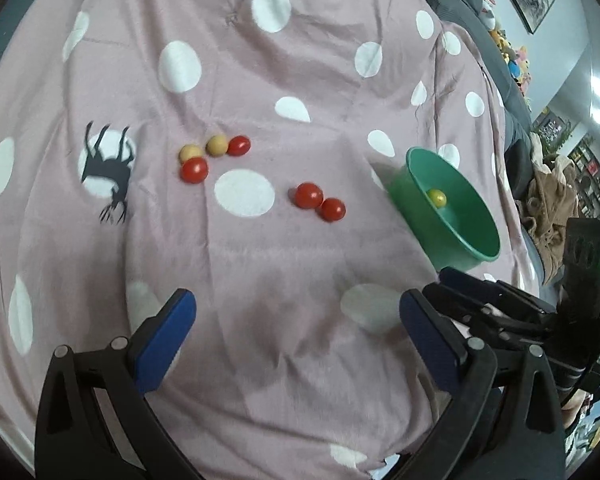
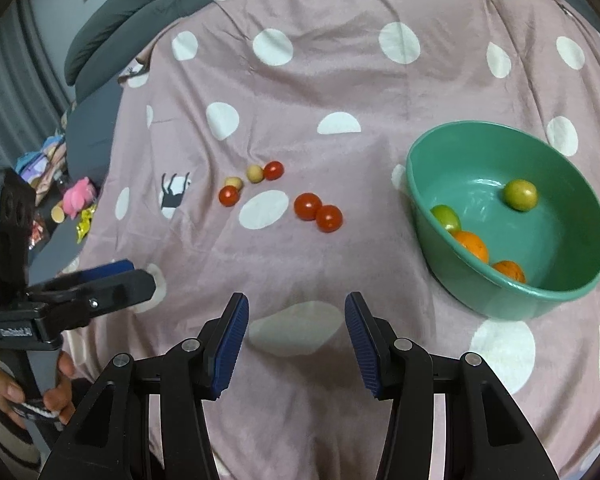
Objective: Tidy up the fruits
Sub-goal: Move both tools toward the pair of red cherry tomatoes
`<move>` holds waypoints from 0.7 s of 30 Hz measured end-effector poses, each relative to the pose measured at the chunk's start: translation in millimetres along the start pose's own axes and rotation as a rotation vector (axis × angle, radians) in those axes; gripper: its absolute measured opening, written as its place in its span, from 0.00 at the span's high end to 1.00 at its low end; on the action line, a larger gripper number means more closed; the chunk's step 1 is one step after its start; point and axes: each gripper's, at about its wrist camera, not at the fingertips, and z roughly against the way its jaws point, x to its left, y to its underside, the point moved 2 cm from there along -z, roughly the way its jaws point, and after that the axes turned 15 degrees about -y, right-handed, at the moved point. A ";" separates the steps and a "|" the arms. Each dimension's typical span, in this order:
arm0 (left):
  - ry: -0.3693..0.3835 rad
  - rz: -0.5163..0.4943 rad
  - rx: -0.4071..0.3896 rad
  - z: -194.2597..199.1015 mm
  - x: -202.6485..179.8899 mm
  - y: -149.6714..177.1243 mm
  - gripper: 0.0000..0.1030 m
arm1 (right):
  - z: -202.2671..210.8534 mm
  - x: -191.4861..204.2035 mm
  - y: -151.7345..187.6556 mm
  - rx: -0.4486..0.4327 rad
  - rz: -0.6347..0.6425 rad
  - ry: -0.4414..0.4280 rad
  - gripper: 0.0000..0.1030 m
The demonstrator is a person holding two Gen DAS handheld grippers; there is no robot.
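The left gripper (image 1: 298, 330) is hovering over the pink dotted cloth (image 1: 300, 60) with its blue pads spread wide and nothing lying between them. The right gripper (image 2: 296, 334) is likewise standing open, at a moderate spread, holding nothing, with the cloth showing between its pads. Ahead of the right gripper and slightly to its left, a pair of red tomatoes (image 2: 318, 212) is sitting on the cloth, the two touching each other. Farther ahead and to the left, a cluster of four small fruits (image 2: 251, 184) is resting close together: two red, two pale yellow. Ahead and to the right of the right gripper, the green bowl (image 2: 480, 304) is sitting on the cloth, containing two yellow-green fruits (image 2: 521, 195) and two orange fruits (image 2: 471, 245). In the left wrist view the bowl is appearing ahead and far right, just beyond the right gripper's fingers.
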 end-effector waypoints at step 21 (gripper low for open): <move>-0.112 -0.146 0.013 -67.4 -18.9 -54.0 0.04 | -78.7 -25.9 -47.4 0.124 0.102 0.068 0.51</move>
